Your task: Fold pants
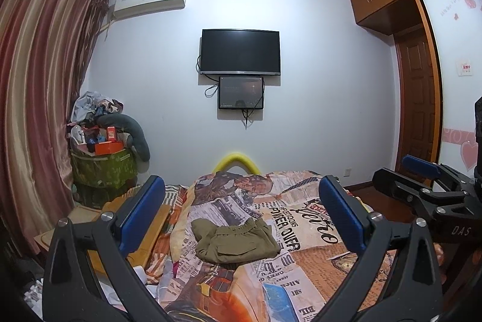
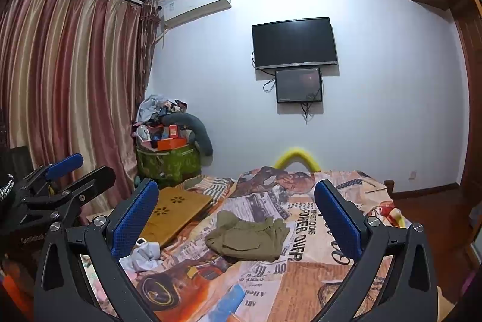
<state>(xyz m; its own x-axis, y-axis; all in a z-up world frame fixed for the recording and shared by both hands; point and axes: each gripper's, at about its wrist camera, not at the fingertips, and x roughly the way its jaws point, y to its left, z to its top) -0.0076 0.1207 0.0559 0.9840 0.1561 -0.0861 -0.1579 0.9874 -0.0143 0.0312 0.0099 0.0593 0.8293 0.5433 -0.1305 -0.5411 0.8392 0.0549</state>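
Olive green pants (image 1: 235,240) lie in a compact, rumpled bundle on the newspaper-print bedspread (image 1: 304,264), elastic waistband toward the far side. The same pants (image 2: 250,237) show in the right wrist view. My left gripper (image 1: 241,184) is open, held above and in front of the pants with nothing between its blue pads. My right gripper (image 2: 238,187) is open too, also short of the pants and holding nothing. Each gripper shows in the other's view: the right gripper (image 1: 402,171) at the right edge, the left gripper (image 2: 82,168) at the left edge.
A wooden lap desk (image 2: 174,210) and crumpled white cloth (image 2: 144,255) lie on the bed's left side. A green storage bag (image 2: 168,162) piled with clutter stands by the curtains (image 2: 75,80). Yellow foam (image 1: 236,160) marks the bed's far end. A TV (image 1: 241,50) hangs on the wall.
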